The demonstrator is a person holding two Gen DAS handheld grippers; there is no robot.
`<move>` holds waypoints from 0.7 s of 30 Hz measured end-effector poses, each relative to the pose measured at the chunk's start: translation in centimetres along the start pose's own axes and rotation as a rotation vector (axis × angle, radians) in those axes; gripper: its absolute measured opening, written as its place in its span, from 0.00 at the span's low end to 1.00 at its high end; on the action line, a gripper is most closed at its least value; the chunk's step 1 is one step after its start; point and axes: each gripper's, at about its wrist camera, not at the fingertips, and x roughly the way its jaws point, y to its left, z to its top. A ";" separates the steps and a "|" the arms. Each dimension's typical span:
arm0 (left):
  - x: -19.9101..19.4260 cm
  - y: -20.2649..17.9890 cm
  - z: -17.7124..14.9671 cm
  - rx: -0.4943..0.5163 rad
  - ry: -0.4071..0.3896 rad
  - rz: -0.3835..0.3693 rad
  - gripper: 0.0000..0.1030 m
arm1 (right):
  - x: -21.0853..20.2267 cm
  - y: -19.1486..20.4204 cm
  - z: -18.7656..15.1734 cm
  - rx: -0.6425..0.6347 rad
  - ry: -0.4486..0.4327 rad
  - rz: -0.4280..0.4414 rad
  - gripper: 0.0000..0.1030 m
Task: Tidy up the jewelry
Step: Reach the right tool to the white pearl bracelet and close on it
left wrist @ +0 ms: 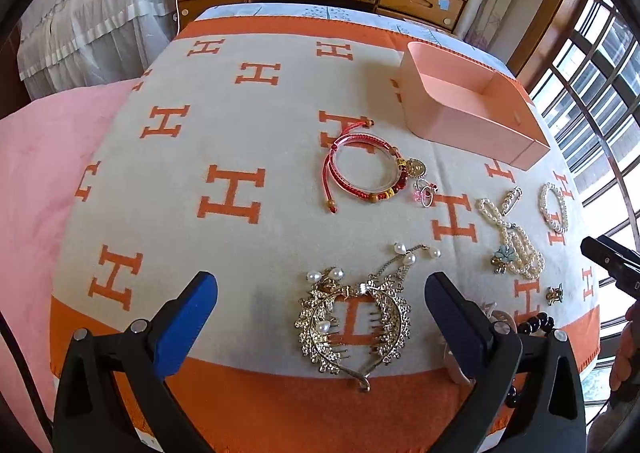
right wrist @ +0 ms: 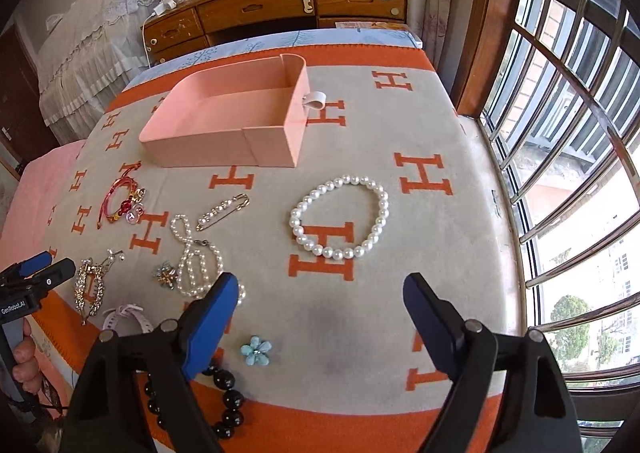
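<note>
Your left gripper tips steeply down, jaws released, straddling the rhinestone hair comb without contact. Your right gripper tips down likewise, jaws spread and empty; the pearl bracelet lies at 12 o'clock beyond them on the blanket. Pink box sits farther off, at 11 o'clock.

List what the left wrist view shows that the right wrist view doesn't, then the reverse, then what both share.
Only the left wrist view: the left gripper head-on, jaws open over the gold rhinestone hair comb, and a small gold charm.

Only the right wrist view: the blue flower, the box's white pull tab, and the right gripper with open jaws.

Both: the pink box, pearl bracelet, red cord bracelet, pearl necklace, black bead bracelet.
</note>
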 end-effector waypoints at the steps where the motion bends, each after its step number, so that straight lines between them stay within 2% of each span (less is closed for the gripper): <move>1: 0.2 0.2 0.3 -0.002 0.008 -0.001 0.99 | 0.3 -0.5 0.3 0.011 0.010 -0.001 0.79; 8: 1.6 0.9 3.7 0.022 0.037 0.022 0.97 | 3.6 -4.2 3.1 0.097 0.096 0.031 0.55; 10: 2.0 0.9 4.7 0.036 0.055 0.016 0.94 | 4.9 -4.9 3.9 0.113 0.131 0.029 0.43; 11: 2.2 0.8 5.2 0.045 0.063 0.013 0.94 | 5.5 -5.0 4.2 0.117 0.148 0.037 0.43; 14: 2.8 0.4 6.6 0.070 0.087 0.017 0.93 | 5.9 -4.8 5.3 0.087 0.150 -0.005 0.36; 17: 3.6 -0.1 7.8 0.086 0.117 0.021 0.88 | 6.4 -3.5 5.9 -0.011 0.151 -0.072 0.29; 19: 4.2 -0.5 8.6 0.098 0.144 0.014 0.82 | 6.5 -2.6 6.1 -0.059 0.149 -0.078 0.17; 20: 4.7 -0.8 8.9 0.104 0.165 0.011 0.77 | 6.5 -2.4 6.1 -0.071 0.153 -0.072 0.08; 21: 5.0 -1.1 9.1 0.109 0.183 0.006 0.74 | 6.6 -2.3 6.1 -0.081 0.156 -0.079 0.07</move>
